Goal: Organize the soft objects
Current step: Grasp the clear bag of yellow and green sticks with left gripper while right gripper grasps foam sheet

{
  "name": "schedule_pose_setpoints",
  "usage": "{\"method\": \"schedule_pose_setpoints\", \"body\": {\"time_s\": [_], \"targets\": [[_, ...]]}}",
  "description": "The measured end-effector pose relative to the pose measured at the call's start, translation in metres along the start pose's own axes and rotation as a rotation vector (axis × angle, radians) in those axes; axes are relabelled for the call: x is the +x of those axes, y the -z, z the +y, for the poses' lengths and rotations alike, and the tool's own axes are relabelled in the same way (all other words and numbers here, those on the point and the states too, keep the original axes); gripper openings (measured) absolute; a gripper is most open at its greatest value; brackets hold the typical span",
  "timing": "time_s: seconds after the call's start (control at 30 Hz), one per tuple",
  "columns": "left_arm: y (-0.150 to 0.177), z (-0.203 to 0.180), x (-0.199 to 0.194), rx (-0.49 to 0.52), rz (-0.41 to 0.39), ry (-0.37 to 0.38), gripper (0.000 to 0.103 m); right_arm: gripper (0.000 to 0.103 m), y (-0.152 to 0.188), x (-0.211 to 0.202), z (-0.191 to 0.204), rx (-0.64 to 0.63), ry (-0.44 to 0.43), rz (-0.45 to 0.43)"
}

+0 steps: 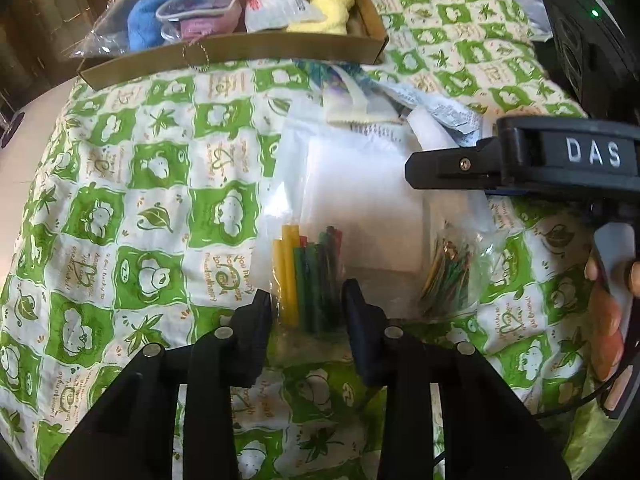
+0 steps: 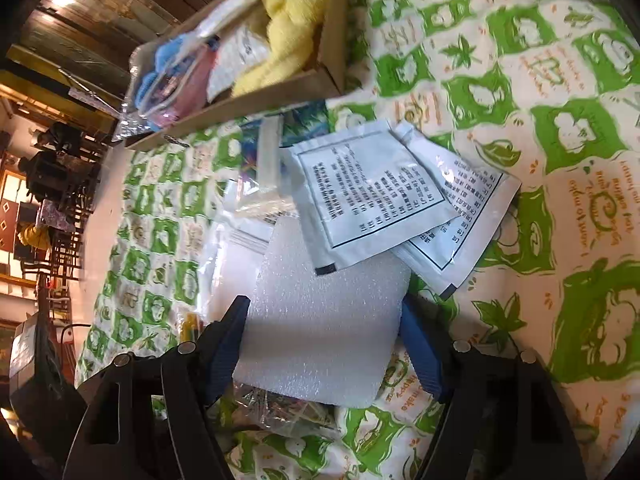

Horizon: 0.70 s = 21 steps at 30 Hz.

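In the left wrist view a clear bag of coloured sticks [image 1: 308,280] lies on the green-and-white cloth [image 1: 120,200], and my left gripper [image 1: 306,298] is shut on it, one pad against each side. A white foam sheet [image 2: 320,320] rests on the pile of items. My right gripper [image 2: 322,316] stands open around the sheet, its blue pads just beside the two edges. The same foam sheet [image 1: 360,200] shows in the left wrist view, below the right gripper's body [image 1: 448,168].
A cardboard box [image 1: 240,52] at the back holds a blue cloth [image 1: 148,20], a pink pouch [image 1: 208,20] and a yellow cloth [image 1: 328,4]. Two white printed packets [image 2: 372,192] overlap the foam's far edge. A bag of thin coloured ties [image 1: 448,268] lies to its right.
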<state>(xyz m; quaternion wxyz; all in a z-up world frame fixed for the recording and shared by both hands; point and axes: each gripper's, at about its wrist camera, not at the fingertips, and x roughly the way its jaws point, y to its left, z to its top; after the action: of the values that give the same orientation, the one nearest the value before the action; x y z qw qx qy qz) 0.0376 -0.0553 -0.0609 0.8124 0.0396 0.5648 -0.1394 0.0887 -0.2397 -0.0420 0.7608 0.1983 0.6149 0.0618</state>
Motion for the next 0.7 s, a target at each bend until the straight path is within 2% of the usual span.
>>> {"method": "schedule_pose_setpoints", "body": {"time_s": [0.23, 0.33, 0.5, 0.67, 0.7], "targets": [[-0.002, 0.022, -0.025, -0.069, -0.08, 0.054, 0.032, 0.073, 0.01, -0.021, 0.016, -0.074, -0.03, -0.061], [0.0, 0.025, -0.02, -0.09, -0.063, 0.054, 0.032, 0.073, 0.011, -0.027, 0.015, -0.072, -0.031, -0.075], [0.004, 0.015, -0.001, -0.065, 0.017, 0.016, 0.032, 0.073, 0.013, -0.031, 0.014, -0.067, -0.03, -0.083], [0.005, 0.013, 0.001, -0.061, 0.014, -0.009, 0.032, 0.073, 0.014, -0.034, 0.015, -0.068, -0.029, -0.085], [0.006, 0.012, -0.001, -0.058, 0.001, -0.01, 0.022, 0.073, 0.014, -0.034, 0.015, -0.07, -0.029, -0.086]]}}
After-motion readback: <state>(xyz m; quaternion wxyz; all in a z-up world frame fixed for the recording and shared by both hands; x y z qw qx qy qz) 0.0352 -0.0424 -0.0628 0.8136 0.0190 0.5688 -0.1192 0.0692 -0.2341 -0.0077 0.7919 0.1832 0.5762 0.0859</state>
